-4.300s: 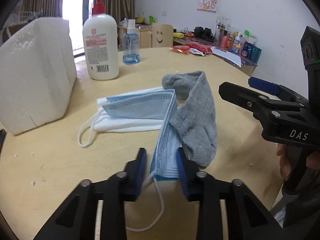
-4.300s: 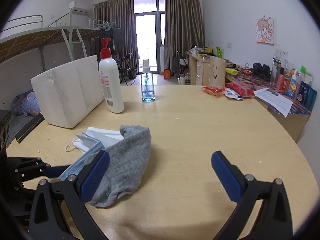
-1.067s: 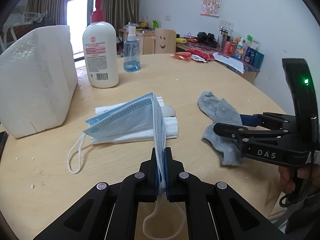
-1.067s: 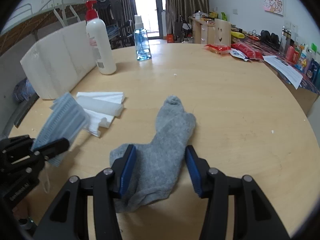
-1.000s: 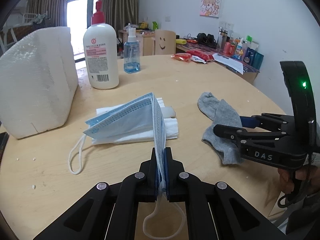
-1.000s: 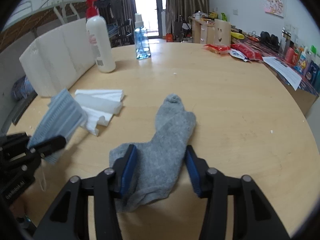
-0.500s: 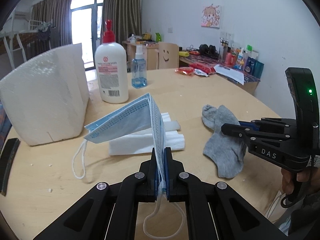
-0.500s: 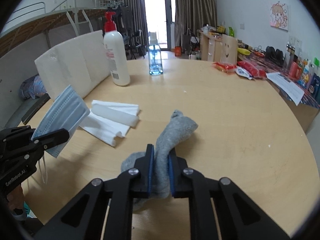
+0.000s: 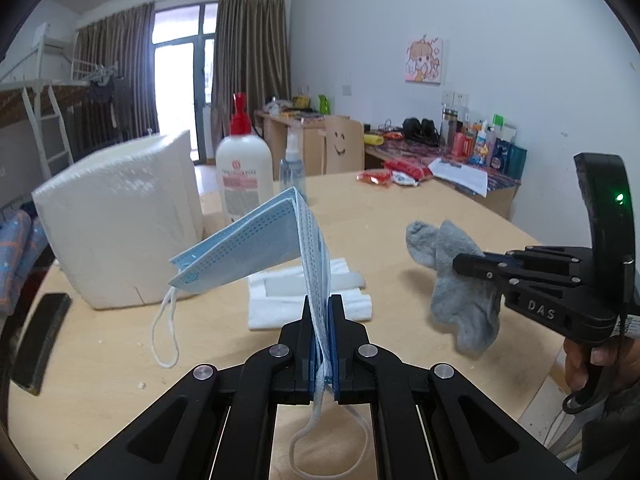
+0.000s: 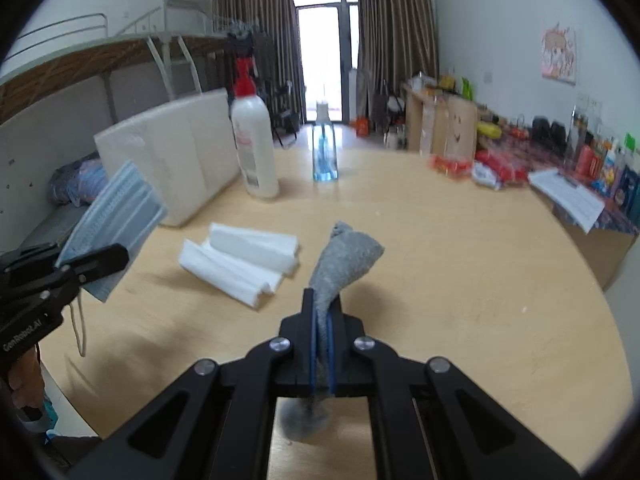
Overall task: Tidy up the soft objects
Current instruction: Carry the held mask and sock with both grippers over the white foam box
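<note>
currently i read both tools as closed on cloth. nearest in the left wrist view, the left tool point(image 9: 320, 340) has its jaws pinched on the blue face mask point(image 9: 256, 244), which stands up from the pads and folds over to the left, clear of the table point(image 9: 120, 380); one ear loop hangs below the jaws and another dangles off the mask's lower left corner. in the right wrist view, the right tool point(image 10: 322, 344) has its jaws pressed on the grey sock point(image 10: 340, 264); they have just been closing, with the sock between them. the sock rises forward from the pads and a bunched end hangs beneath; from the left wrist view it hangs off the table surface. just beyond both tools, a folded white cloth point(image 10: 244, 260) lies flat on the table. farther back stand a white foam block point(image 9: 116, 216), a white pump bottle with a red top point(image 10: 254, 148) and a small blue spray bottle point(image 10: 325, 152).
</note>
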Demonstrator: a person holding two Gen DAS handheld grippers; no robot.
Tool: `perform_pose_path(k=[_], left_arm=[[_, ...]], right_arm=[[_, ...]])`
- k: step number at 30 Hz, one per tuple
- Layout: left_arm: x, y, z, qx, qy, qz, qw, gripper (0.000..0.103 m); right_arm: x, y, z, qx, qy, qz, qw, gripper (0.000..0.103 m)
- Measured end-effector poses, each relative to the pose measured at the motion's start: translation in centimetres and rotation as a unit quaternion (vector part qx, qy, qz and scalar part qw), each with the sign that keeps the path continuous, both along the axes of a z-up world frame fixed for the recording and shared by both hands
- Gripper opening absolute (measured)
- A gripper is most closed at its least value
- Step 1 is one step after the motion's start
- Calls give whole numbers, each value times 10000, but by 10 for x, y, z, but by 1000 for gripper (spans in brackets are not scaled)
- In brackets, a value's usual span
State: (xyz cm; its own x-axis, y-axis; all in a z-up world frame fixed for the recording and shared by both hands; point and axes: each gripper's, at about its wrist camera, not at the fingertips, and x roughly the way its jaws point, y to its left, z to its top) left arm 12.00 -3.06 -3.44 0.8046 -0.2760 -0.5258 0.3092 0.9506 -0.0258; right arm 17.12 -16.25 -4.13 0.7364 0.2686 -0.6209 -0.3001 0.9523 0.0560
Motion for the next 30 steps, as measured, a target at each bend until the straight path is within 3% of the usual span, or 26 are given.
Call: perform_pose_path(k=[14,30], left_arm=[[-41,5,55,74,-1086,197,9939,5],[-66,30,72,275,-1546,773,9846,5]], right_arm=[[-42,9,65,42,-1149,205,9932,6],[-60,25,97,267,-1867,574,9804,6]])
